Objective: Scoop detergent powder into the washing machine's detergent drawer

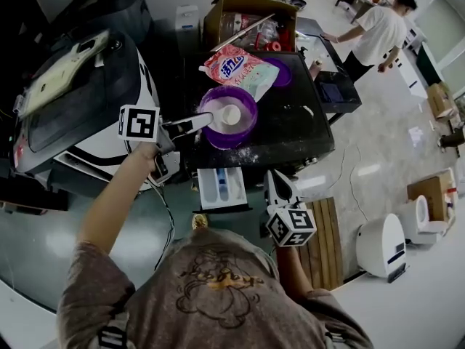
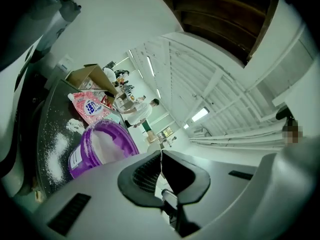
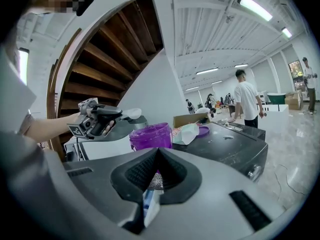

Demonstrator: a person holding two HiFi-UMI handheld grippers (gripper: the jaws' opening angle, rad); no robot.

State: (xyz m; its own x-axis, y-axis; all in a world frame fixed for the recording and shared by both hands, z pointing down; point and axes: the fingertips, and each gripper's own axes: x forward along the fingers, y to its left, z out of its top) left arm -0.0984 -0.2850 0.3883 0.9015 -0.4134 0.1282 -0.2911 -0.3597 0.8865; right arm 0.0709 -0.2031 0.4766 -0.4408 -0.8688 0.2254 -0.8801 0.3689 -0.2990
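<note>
Purple tub (image 1: 224,141), pink-white bag (image 1: 236,69), blk washer top (image 1: 290,126) w/ white powder specks (image 2: 56,153).

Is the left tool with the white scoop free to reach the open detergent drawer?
Probably yes. The left tool holds the white plastic scoop over the purple tub; the open white detergent drawer lies uncovered, the right tool beside it.

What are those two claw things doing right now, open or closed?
Left gripper: jaws closed on a white scoop.
Right gripper: jaws closed, holding nothing.
</note>
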